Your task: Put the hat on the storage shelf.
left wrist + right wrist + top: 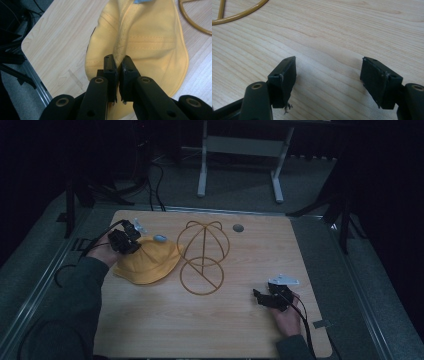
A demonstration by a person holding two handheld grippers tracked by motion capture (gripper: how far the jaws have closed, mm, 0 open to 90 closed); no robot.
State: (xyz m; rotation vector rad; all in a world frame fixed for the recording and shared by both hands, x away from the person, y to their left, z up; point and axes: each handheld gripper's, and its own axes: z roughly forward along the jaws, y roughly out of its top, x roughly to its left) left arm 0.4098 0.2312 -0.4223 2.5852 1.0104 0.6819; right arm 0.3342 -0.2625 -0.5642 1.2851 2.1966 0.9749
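Note:
A yellow bucket hat (pixel 147 262) lies on the left part of the wooden table (pixel 215 330), with a small blue tag (pixel 160 238) at its far edge. My left gripper (pixel 131 241) sits at the hat's left side. In the left gripper view its jaws are pinched on a raised fold of the hat (pixel 140 37), so the gripper (pixel 119 62) is shut on the fabric. A gold wire hat stand (pixel 202 255) stands just right of the hat. My right gripper (pixel 260 296) rests low over bare wood at the right, open with nothing between its fingers (pixel 284 75).
A small round grey disc (pixel 238 227) is set in the table near its far edge. A piece of grey tape (pixel 321 324) lies at the near right corner. Beyond the table stands a white frame (pixel 240 150) on the floor. Cables (pixel 155 185) run behind the left corner.

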